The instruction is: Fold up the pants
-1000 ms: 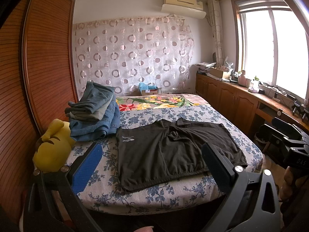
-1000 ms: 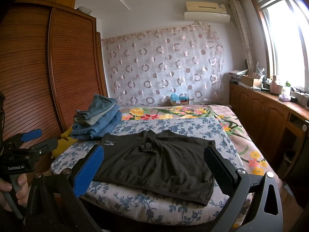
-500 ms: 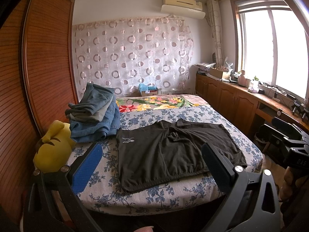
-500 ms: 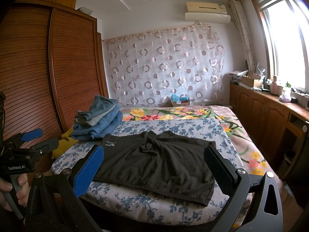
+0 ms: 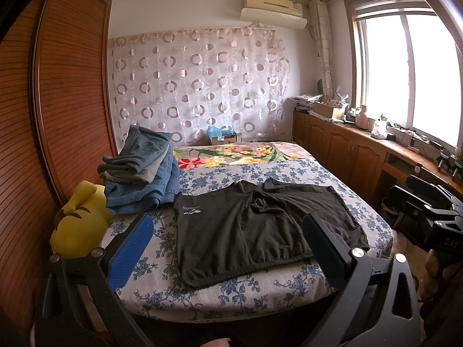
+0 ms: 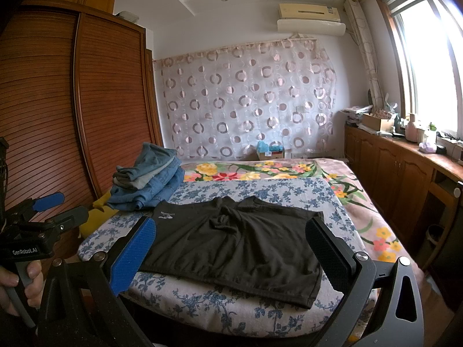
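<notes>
Comparing this moment with the views from a second ago shows almost no change: both cameras have drifted only slightly, and the black pants [image 5: 260,225] lie exactly as they did, spread flat on the near half of the bed [image 5: 289,292], one long edge toward the foot, the middle rumpled. No fold has been started. The left gripper [image 5: 228,240] stays short of the bed edge with its jaws wide apart and nothing between them; the right gripper [image 6: 231,245] stands likewise, jaws apart and empty, still clear of the cloth. Each handle is held by a person's hand [image 6: 17,283]. A stack of folded jeans [image 5: 141,173] sits at the far left of the bed, just beside the pants' corner, and a yellow plush toy [image 5: 78,219] lies against the wardrobe side. Judgement: the task remains at its opening, in approach; the likely next need is a grasp on the near edge or corners.
</notes>
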The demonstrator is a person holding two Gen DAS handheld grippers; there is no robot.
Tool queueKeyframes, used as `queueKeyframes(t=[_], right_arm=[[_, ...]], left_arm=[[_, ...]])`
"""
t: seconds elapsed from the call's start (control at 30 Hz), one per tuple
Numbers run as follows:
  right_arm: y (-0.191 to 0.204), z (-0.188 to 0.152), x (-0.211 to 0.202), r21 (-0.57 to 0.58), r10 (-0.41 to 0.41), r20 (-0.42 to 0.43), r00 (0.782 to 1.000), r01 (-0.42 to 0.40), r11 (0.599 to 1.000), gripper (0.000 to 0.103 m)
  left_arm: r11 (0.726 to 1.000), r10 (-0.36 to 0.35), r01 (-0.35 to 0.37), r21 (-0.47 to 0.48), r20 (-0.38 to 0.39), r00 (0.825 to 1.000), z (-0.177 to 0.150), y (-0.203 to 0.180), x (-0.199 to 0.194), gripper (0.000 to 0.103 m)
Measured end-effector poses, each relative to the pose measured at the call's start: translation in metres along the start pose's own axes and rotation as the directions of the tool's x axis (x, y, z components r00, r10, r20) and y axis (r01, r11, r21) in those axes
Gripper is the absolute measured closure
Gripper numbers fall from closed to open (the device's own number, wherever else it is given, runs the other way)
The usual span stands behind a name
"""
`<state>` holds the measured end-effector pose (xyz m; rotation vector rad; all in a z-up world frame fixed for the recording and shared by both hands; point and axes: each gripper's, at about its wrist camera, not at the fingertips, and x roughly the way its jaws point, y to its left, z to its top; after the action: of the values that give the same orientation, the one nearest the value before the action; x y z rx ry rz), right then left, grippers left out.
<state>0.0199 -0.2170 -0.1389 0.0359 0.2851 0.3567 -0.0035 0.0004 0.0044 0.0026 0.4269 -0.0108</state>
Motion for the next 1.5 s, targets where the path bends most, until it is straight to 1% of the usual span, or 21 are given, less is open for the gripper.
queueKeyframes(t=[0.23,0.37,0.47,0.53,0.63,0.67,0.87,1.0,1.1,1.23,1.37,1.5], right_arm=[[0.001,0.000,0.000,0.001,0.001,0.001,1.000,-0.001,1.000,0.000],[0.001,0.000,0.000,0.002,0.000,-0.001,1.000,0.000,1.000,0.000],[0.001,0.000,-0.001,0.005,0.002,-0.005,1.000,-0.002,1.000,0.000],[0.000,-0.002,0.000,0.008,0.006,-0.005,1.000,-0.006,1.000,0.000],[-0.004,-0.005,0.004,0.013,0.009,-0.017,1.000,-0.008,1.000,0.000],[-0.005,-0.006,0.006,0.012,0.008,-0.021,1.000,-0.008,1.000,0.000],[-0.015,-0.009,0.017,0.022,0.000,-0.050,0.999,0.001,1.000,0.000],[-0.022,-0.009,0.023,0.028,-0.008,-0.066,0.998,0.010,1.000,0.000],[-0.027,-0.009,0.025,0.024,-0.019,-0.072,0.997,0.020,1.000,0.000],[-0.039,-0.011,0.035,0.037,-0.032,-0.098,0.995,0.036,0.999,0.000],[-0.047,-0.011,0.045,0.022,-0.055,-0.124,0.991,0.058,0.998,0.001],[-0.054,-0.007,0.051,0.015,-0.068,-0.149,0.986,0.071,0.997,0.002]], left_arm=[[1.000,0.000,0.000,0.000,0.000,1.000,0.000,0.000,0.000,0.000],[1.000,-0.001,0.001,0.000,-0.012,1.000,-0.002,-0.004,0.001,0.000],[1.000,-0.006,0.006,0.000,-0.028,1.000,0.007,-0.012,-0.003,0.000],[1.000,-0.009,0.009,0.000,-0.030,1.000,0.006,-0.012,-0.001,0.000],[1.000,-0.018,0.018,-0.003,-0.050,0.999,0.001,-0.011,0.008,0.000],[1.000,-0.024,0.024,-0.007,-0.066,0.998,-0.005,-0.007,0.018,0.000],[0.999,-0.033,0.031,-0.022,-0.104,0.994,-0.020,0.002,0.042,0.000],[0.999,-0.043,0.040,-0.026,-0.109,0.993,-0.024,0.005,0.046,0.000],[0.999,-0.041,0.039,-0.013,-0.128,0.991,-0.029,0.006,0.055,0.000],[0.999,-0.038,0.038,-0.006,-0.154,0.987,-0.037,0.012,0.072,0.000],[0.999,-0.033,0.033,-0.005,-0.179,0.983,-0.041,0.017,0.087,0.000],[0.999,-0.034,0.035,0.000,-0.193,0.981,-0.045,0.019,0.094,0.000]])
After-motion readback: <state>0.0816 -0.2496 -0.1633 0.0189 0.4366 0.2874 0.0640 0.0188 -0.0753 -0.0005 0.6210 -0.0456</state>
